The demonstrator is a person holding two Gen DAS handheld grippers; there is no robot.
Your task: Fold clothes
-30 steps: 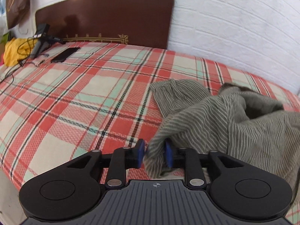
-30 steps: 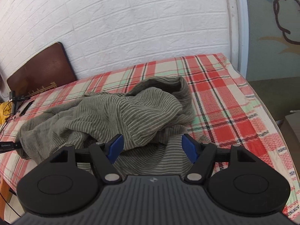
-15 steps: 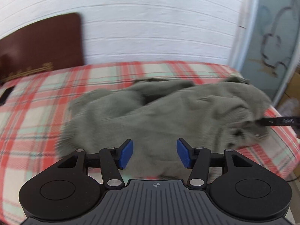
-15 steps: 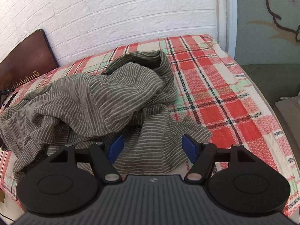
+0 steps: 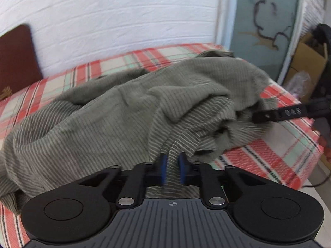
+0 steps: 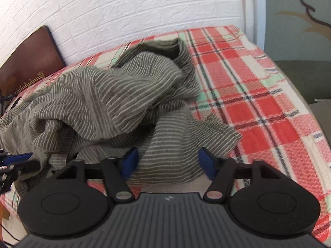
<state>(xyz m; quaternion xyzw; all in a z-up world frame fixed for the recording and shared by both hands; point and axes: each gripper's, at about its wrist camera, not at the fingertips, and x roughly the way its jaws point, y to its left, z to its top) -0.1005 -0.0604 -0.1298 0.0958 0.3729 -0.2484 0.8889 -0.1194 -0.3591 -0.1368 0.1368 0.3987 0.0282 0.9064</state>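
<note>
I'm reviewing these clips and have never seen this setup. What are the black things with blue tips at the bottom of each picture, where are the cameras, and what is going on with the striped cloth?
There is no robot here: a person holds one handheld tool in each hand, and each tool carries its own wide-angle camera looking forward along its two blue-tipped fingers. So one picture comes from the left tongs, the other from the right tongs.

A crumpled grey-green striped garment lies on a bed with a red, white and green plaid cover, against a white brick wall with a brown headboard.

The left tongs are closed on a fold of the garment near its front edge. The right tongs are open, with cloth lying between the fingers but not pinched.
</note>
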